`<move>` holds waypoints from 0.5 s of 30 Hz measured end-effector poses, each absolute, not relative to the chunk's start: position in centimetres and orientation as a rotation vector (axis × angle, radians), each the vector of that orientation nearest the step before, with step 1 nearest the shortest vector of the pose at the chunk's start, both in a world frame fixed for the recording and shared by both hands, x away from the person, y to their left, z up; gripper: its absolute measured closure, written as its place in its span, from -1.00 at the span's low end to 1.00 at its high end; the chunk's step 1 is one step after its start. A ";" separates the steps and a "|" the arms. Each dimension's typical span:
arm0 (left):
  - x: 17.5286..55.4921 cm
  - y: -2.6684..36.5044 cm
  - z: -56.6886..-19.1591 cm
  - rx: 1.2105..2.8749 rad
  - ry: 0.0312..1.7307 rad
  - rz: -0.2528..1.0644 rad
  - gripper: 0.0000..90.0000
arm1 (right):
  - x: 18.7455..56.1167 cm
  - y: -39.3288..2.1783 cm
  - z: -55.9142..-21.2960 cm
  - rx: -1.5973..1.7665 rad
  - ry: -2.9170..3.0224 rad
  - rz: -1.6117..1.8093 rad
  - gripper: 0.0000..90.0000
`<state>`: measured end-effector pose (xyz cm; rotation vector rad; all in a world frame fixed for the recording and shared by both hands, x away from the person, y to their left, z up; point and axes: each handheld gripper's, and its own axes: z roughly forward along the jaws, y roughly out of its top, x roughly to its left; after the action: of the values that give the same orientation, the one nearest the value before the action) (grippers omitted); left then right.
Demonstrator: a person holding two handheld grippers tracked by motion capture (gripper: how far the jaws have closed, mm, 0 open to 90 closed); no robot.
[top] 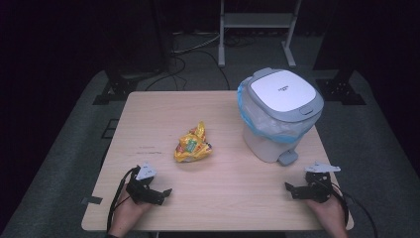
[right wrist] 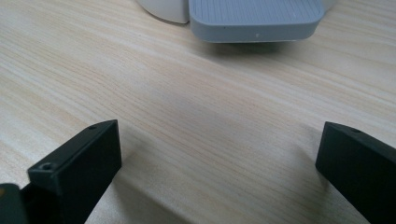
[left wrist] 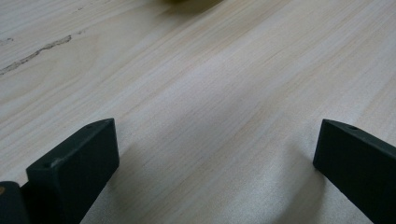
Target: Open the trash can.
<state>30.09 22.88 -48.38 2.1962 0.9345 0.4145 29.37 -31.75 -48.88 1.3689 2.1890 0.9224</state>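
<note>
A crumpled yellow snack bag [top: 192, 145] lies near the middle of the wooden table [top: 148, 114]. A white pedal bin [top: 280, 114] with a grey lid and a blue liner stands at the right, lid down; its grey foot pedal [right wrist: 256, 19] sits just ahead of my right gripper [right wrist: 219, 154]. My left gripper [top: 161, 194] rests low at the front left, open, with bare wood between its jaws [left wrist: 217, 149]. Held near the front right edge, my right gripper [top: 293, 189] is open too and holds nothing.
Beyond the table's far edge are dark floor, cables and a metal stand's legs [top: 255, 34]. A thin dark scratch [left wrist: 35, 53] marks the wood to the left of the bag. A small tab [top: 91, 201] sticks out at the front left corner.
</note>
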 end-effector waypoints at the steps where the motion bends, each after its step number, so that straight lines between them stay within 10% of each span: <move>1: 30.1 22.9 -48.4 2.196 0.935 0.414 -1.00 | 29.4 -31.8 -48.9 1.369 2.189 0.922 -1.00; 8: 30.1 22.9 -48.4 2.196 0.935 0.415 -1.00 | 29.3 -31.9 -48.9 1.365 2.189 0.927 -0.96; 15: 30.1 22.9 -48.4 2.196 0.936 0.415 -1.00 | 28.8 -32.4 -48.3 1.364 2.165 0.950 -0.34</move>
<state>30.09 22.89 -48.38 2.1956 0.9358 0.4146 28.76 -32.36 -48.32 1.3645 2.1645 0.9498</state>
